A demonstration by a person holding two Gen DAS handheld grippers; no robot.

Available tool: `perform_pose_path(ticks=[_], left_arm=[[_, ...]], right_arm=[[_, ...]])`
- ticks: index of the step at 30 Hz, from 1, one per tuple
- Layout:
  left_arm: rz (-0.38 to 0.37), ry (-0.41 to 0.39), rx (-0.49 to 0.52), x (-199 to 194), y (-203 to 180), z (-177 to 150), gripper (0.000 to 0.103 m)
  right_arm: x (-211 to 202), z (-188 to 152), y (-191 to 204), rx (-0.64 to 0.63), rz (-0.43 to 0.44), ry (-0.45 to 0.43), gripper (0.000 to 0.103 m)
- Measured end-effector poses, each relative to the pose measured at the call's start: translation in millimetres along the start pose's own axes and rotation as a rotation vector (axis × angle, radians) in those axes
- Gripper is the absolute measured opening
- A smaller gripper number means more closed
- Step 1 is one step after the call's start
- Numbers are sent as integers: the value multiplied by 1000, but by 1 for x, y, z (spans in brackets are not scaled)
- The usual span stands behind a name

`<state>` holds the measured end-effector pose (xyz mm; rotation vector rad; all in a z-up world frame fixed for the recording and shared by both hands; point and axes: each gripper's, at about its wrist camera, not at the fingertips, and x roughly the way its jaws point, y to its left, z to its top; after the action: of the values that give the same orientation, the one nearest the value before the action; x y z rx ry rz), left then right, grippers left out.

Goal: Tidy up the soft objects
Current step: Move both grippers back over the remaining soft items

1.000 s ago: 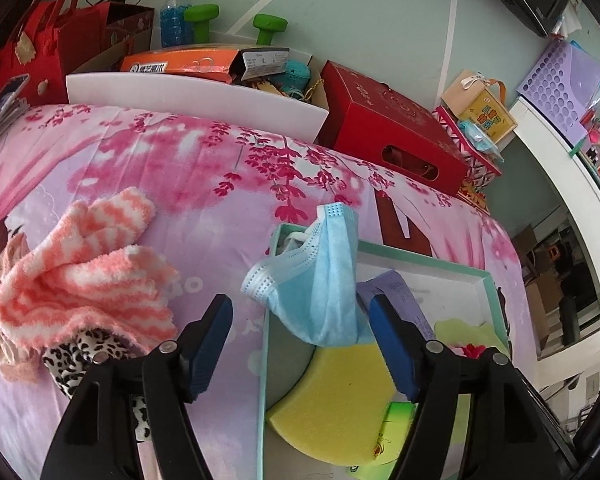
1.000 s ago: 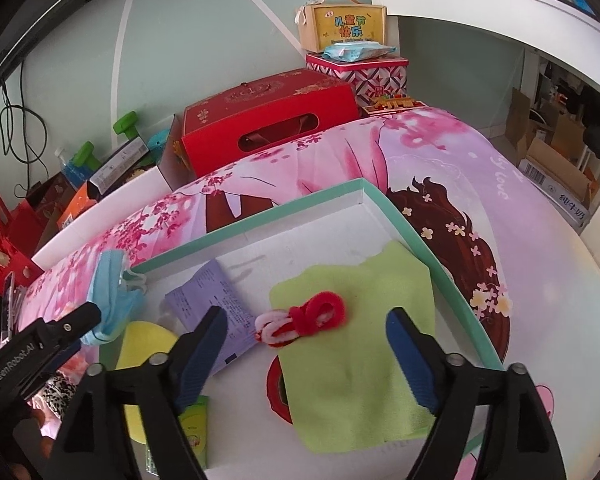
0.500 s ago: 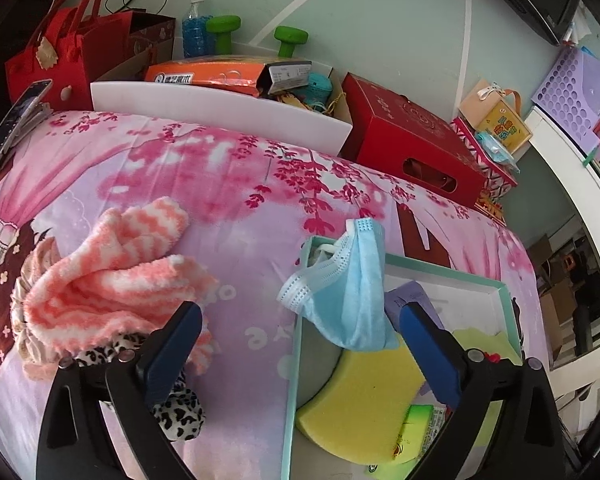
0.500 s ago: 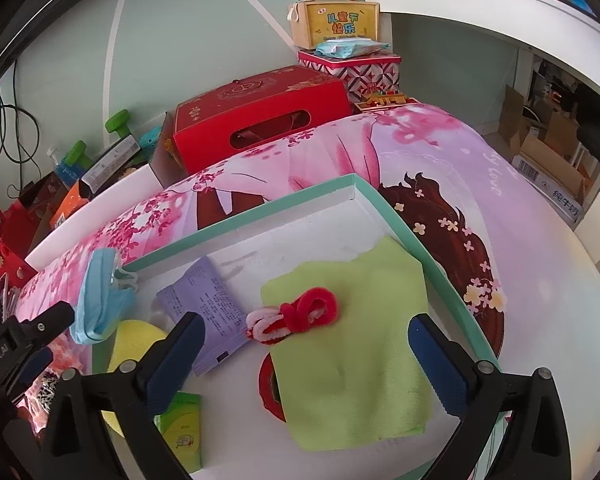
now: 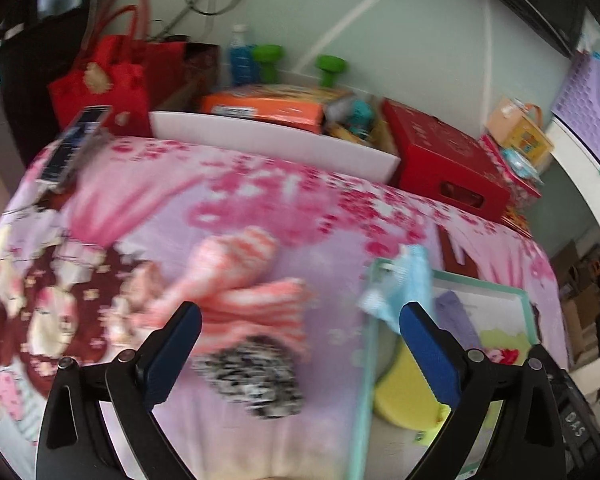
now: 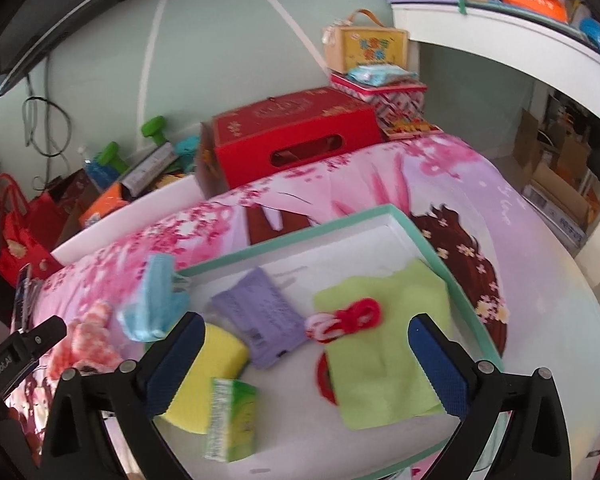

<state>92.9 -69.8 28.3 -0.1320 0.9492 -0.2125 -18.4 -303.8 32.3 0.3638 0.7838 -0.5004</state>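
Both pairs of blue-padded fingers stood spread wide and held nothing: the left gripper (image 5: 298,350) hung over the pink floral bedspread (image 5: 260,200), the right gripper (image 6: 306,356) over the teal-rimmed tray (image 6: 456,280), the landmark for all that follows. Well left of the tray lay a pink-and-white striped fuzzy cloth (image 5: 240,276), with a blurred black-and-white spotted piece (image 5: 256,376) just in front of it. A light blue face mask (image 6: 154,300) hung over the tray's left rim. Inside the tray, from its left side, sat a yellow sponge (image 6: 208,376), a green packet (image 6: 232,420), a purple pouch (image 6: 262,316), then a red-and-white cord (image 6: 346,318) lying on a lime-green cloth (image 6: 384,356) at the right. Behind the tray stood a red box (image 6: 296,136).
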Motion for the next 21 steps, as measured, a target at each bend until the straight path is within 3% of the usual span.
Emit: perform_pose_path(ticks=[5, 10, 21], left_arm=[[140, -12, -65, -13, 45, 9, 99], [225, 13, -142, -19, 87, 8, 99], [243, 15, -230, -27, 132, 3, 99]], right_arm=[[-5, -1, 23, -26, 62, -3, 103], [-7, -3, 48, -55, 108, -8, 103], [0, -27, 133, -210, 278, 27, 103]])
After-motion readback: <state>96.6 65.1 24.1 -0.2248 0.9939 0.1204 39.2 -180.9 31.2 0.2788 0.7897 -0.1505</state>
